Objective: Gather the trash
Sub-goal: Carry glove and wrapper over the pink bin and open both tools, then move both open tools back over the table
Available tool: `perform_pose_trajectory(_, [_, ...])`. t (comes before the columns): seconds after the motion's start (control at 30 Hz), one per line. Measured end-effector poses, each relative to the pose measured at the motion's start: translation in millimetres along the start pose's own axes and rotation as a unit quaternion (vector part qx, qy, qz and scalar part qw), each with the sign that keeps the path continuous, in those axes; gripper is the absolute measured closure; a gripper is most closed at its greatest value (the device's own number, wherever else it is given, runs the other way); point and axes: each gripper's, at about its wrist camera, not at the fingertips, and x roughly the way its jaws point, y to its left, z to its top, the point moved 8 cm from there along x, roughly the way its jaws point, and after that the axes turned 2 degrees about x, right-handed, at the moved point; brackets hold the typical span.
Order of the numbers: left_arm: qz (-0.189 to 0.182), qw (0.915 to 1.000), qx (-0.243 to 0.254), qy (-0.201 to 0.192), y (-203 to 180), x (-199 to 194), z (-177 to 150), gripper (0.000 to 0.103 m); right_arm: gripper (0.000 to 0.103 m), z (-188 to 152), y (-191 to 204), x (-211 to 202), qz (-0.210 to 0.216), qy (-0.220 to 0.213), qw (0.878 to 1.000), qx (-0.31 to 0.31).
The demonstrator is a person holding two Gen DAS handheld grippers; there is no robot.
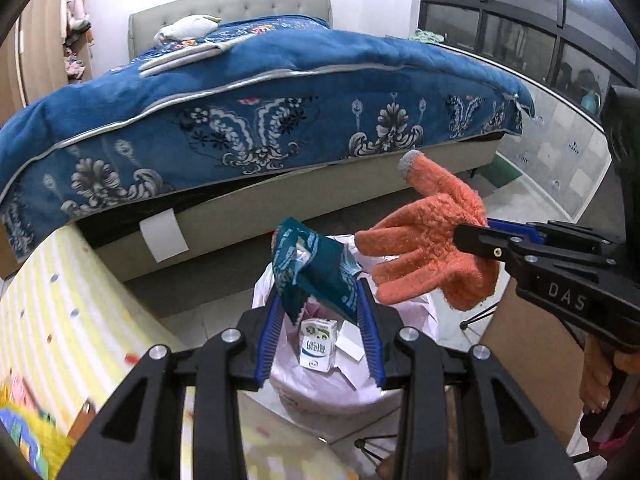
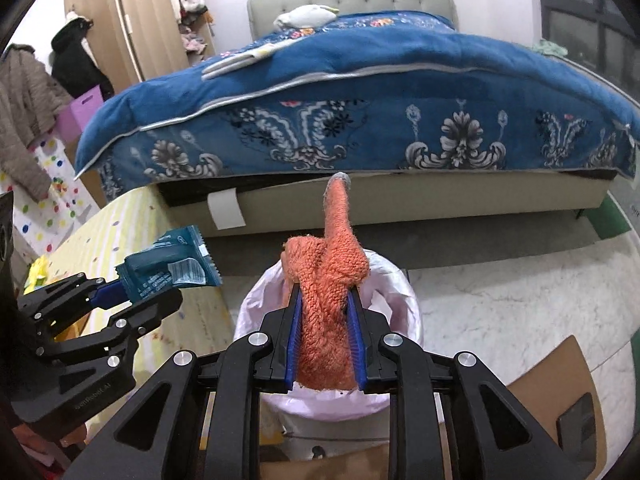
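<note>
My left gripper (image 1: 320, 304) is shut on a crumpled teal snack wrapper (image 1: 316, 268) and holds it over a bin lined with a pale pink bag (image 1: 320, 388). A small milk carton (image 1: 317, 345) lies inside the bag. My right gripper (image 2: 326, 320) is shut on an orange knitted glove (image 2: 330, 304) above the same bin (image 2: 400, 312). In the left wrist view the glove (image 1: 428, 252) hangs from the right gripper (image 1: 480, 236), just right of the wrapper. In the right wrist view the left gripper (image 2: 120, 296) holds the wrapper (image 2: 168, 272) to the left of the bin.
A bed with a blue patterned blanket (image 1: 260, 120) stands behind the bin. A yellow striped mat (image 1: 60, 320) lies on the left. A brown cardboard piece (image 2: 560, 392) lies on the marble floor at right. Coats (image 2: 28, 112) hang far left by a wardrobe.
</note>
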Motion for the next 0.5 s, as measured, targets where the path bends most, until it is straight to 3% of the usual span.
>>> perform_pose_trajectory(0.17, [0.005, 0.9998, 0.002, 0.019, 2.5, 26.5, 10.0, 0.034, 0.073, 6.3, -17.9, 24.5, 0.001, 0.016, 1.000, 0.027])
perform_pose_trajectory(0.33, [0.006, 0.9998, -0.008, 0.020, 8.0, 24.6, 6.8, 0.024, 0.070, 7.5, -26.0, 14.9, -0.001, 0.004, 0.999, 0.044])
perform_pose_trajectory(0.5, [0.017, 0.9992, -0.035, 0.008, 21.3, 0.9, 0.3, 0.024, 0.070, 2.3, -21.2, -13.8, 0.008, -0.010, 0.999, 0.051])
